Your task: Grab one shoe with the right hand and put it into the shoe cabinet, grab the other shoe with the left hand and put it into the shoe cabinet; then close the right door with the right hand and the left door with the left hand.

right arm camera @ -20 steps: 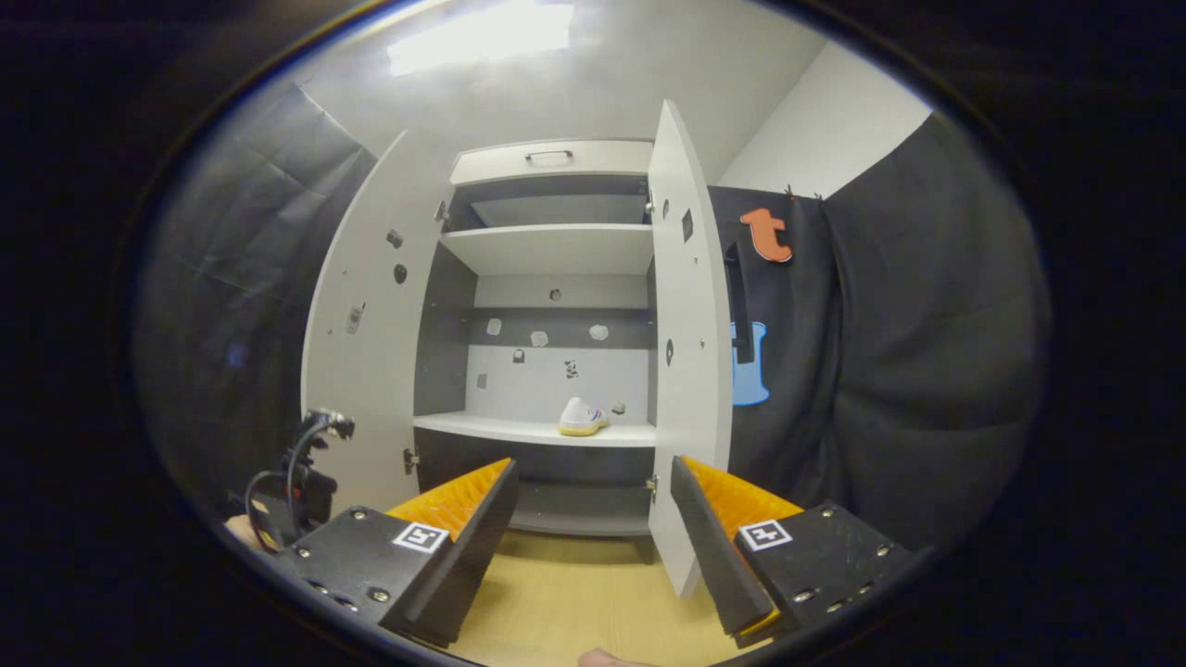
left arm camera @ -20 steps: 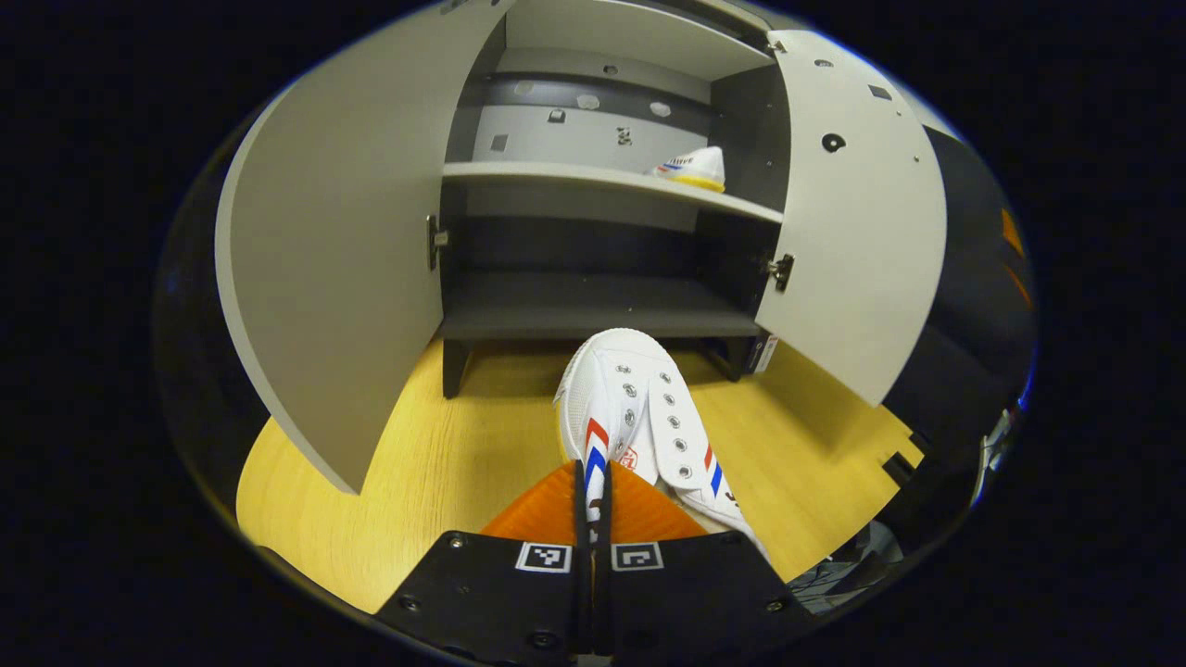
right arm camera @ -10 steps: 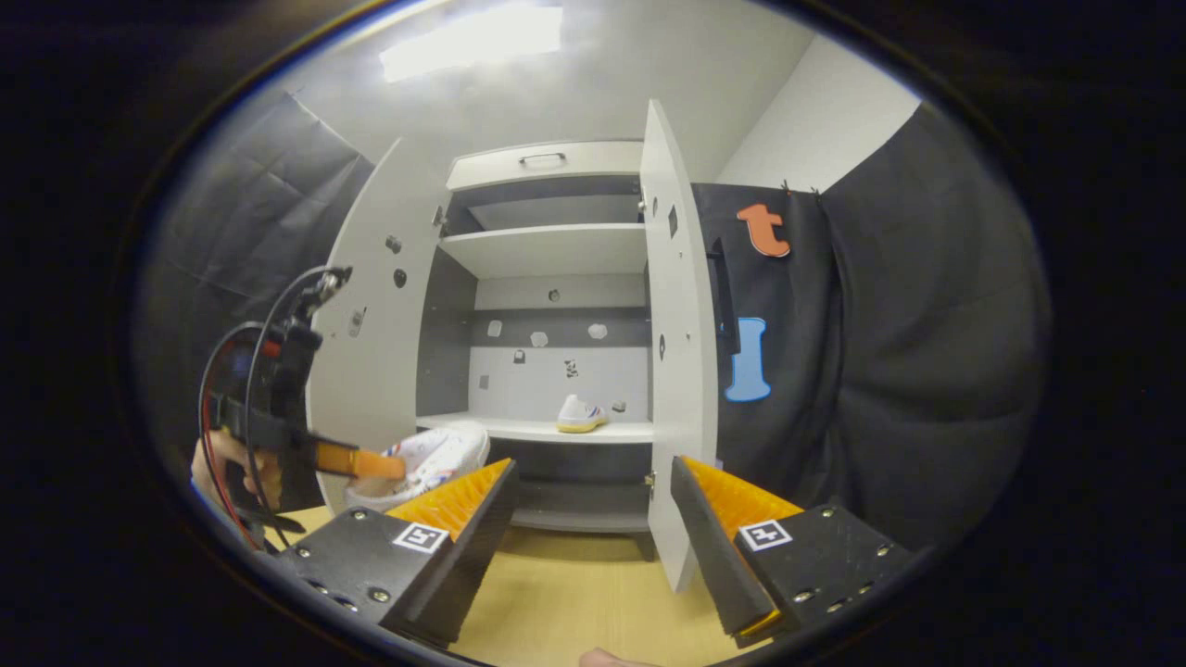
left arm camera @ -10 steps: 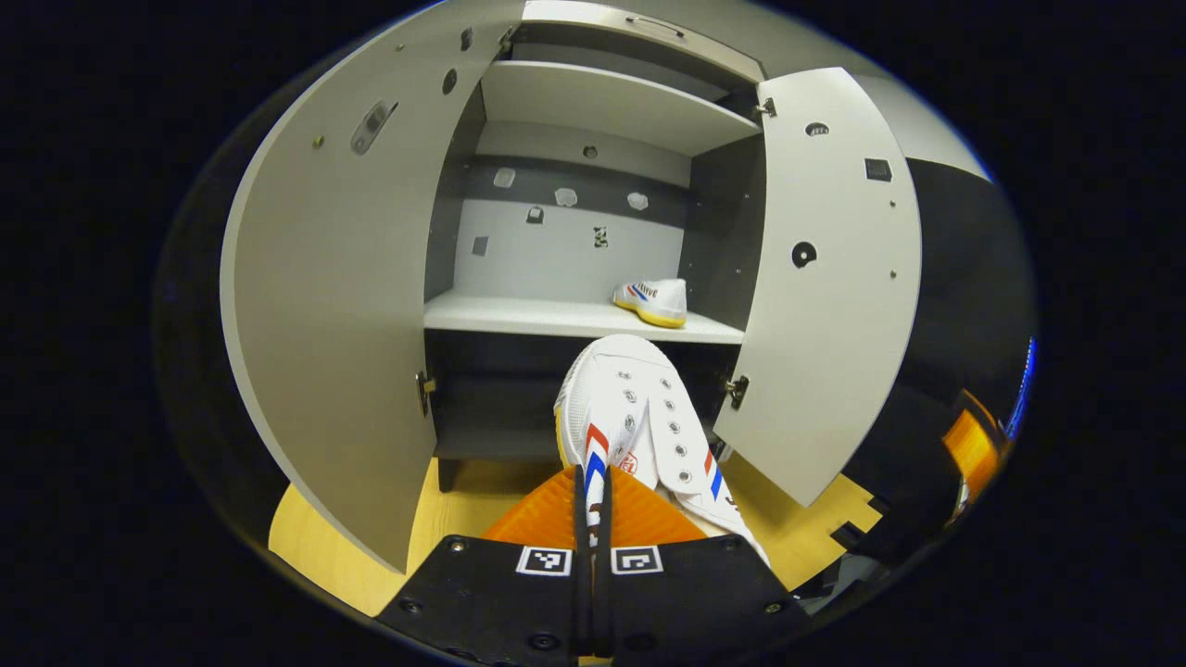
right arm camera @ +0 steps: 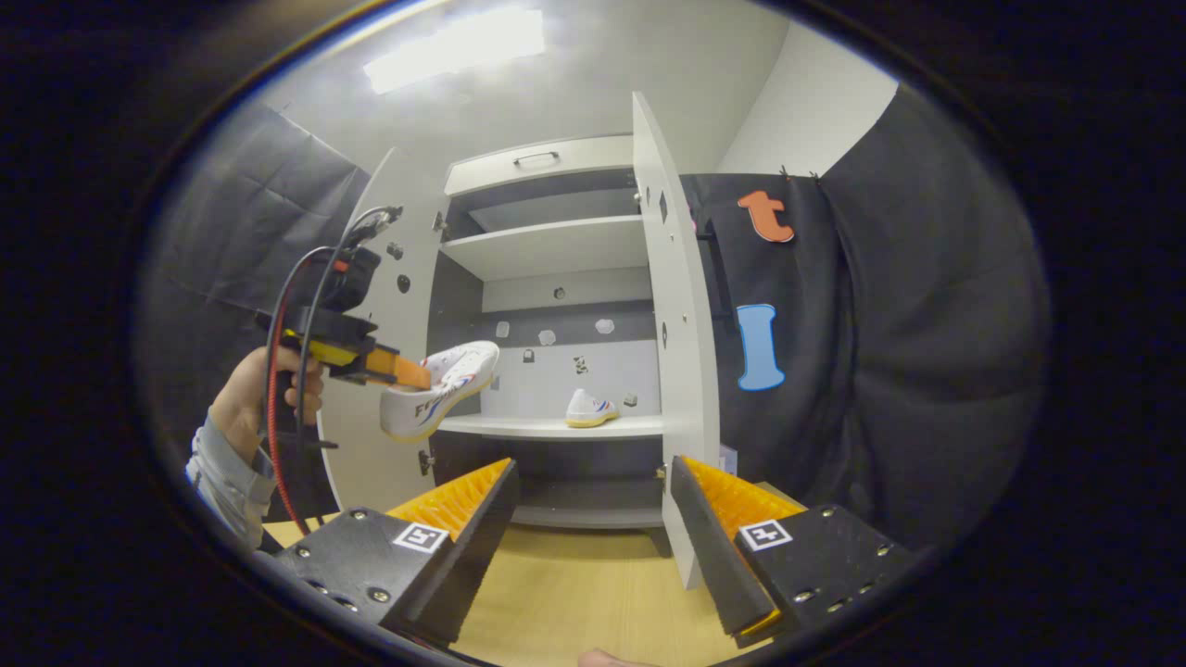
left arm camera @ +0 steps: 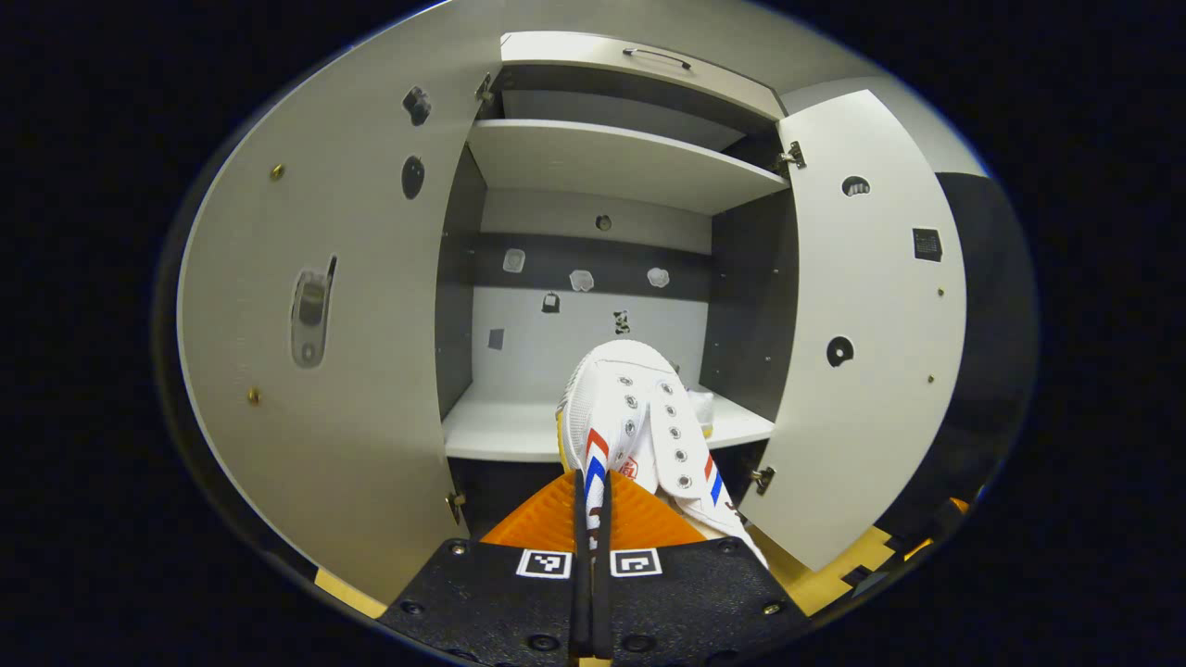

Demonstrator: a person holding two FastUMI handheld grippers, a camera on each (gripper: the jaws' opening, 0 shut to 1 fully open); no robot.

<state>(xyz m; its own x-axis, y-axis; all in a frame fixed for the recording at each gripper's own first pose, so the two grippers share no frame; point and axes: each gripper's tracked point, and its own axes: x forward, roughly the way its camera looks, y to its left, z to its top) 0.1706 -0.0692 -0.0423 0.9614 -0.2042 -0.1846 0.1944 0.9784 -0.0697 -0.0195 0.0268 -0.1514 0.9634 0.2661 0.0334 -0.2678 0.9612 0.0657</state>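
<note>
Left tongs (left arm camera: 590, 491) clamped on the white sneaker's (left arm camera: 639, 426) collar at lower centre; canvas looks light and soft, so the hold probably flexes. Right tongs (right arm camera: 593, 519) stand apart, empty, facing the shoe cabinet (right arm camera: 547, 250).

I see a wood floor (right arm camera: 574, 593) running under everything. Black cloth (right arm camera: 889, 352) hangs along the right side, more cloth (right arm camera: 250, 222) on the left. A ceiling light (right arm camera: 454, 46) glows above, beside a white wall (right arm camera: 815, 111).

There are 2 white shoes (right arm camera: 435, 389) (right arm camera: 586, 409), 1 shoe cabinet (right arm camera: 547, 250), 2 open doors (right arm camera: 675, 371) (left arm camera: 315, 306), and 2 claws (right arm camera: 593, 547) (right arm camera: 408, 371).
</note>
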